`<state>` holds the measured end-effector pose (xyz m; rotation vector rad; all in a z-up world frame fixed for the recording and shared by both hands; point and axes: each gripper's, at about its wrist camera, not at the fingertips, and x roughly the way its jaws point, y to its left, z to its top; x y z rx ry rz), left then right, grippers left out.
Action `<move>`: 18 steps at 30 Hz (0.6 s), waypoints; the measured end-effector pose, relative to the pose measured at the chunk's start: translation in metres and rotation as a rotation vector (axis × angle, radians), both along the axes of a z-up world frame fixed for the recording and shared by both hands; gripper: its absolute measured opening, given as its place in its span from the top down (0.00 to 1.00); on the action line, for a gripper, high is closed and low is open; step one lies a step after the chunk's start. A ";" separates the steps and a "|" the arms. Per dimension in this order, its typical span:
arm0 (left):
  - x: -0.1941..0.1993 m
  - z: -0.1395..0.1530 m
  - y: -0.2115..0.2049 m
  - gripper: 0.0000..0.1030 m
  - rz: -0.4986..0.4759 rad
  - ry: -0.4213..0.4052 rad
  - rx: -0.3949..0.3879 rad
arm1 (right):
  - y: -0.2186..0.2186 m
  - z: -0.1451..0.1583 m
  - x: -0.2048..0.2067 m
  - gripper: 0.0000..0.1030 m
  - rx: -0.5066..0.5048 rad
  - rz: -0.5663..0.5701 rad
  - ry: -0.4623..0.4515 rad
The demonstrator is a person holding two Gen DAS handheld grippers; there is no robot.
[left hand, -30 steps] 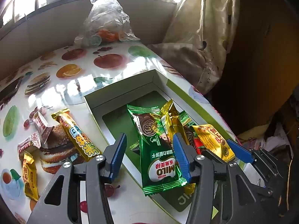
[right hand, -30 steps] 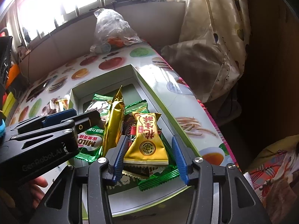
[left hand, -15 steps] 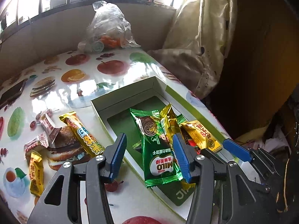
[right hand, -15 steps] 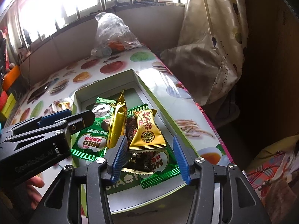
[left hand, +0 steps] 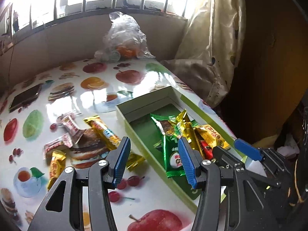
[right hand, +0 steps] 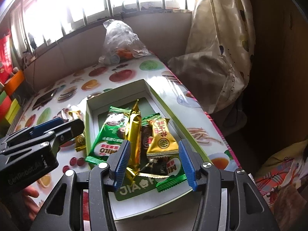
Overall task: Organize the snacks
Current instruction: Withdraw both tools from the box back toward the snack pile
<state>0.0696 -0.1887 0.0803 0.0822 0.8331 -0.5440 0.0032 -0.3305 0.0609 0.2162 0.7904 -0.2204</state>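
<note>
- Left gripper [left hand: 154,161]: jaws apart, nothing between them, above the box's left wall.
- Right gripper [right hand: 154,163]: jaws parted, empty, above the box [right hand: 154,94].
- Box: holds green Milo packets [right hand: 107,138] and gold snacks.
- Tablecloth [left hand: 80,100]: loose snacks [left hand: 104,132] left of box.

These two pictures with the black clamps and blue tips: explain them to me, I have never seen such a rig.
A person holds two hand-held grippers; each carries a camera looking along its fingers. One picture is from the left gripper, the other from the right gripper, where the left one shows at the side. Both hold nothing. The right one's jaws are opening above a box already filled with snack packets, such as the green Milo packet. More packets, like a long yellow bar, lie loose on the fruit-patterned table.
</note>
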 end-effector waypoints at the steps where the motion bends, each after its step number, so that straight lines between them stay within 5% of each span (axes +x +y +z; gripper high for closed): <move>1: -0.002 0.000 0.003 0.49 0.006 -0.002 0.000 | 0.002 0.001 0.000 0.50 -0.001 0.003 -0.002; 18: -0.007 0.005 0.052 0.49 0.091 -0.034 0.009 | 0.039 0.012 0.006 0.50 0.004 0.067 -0.037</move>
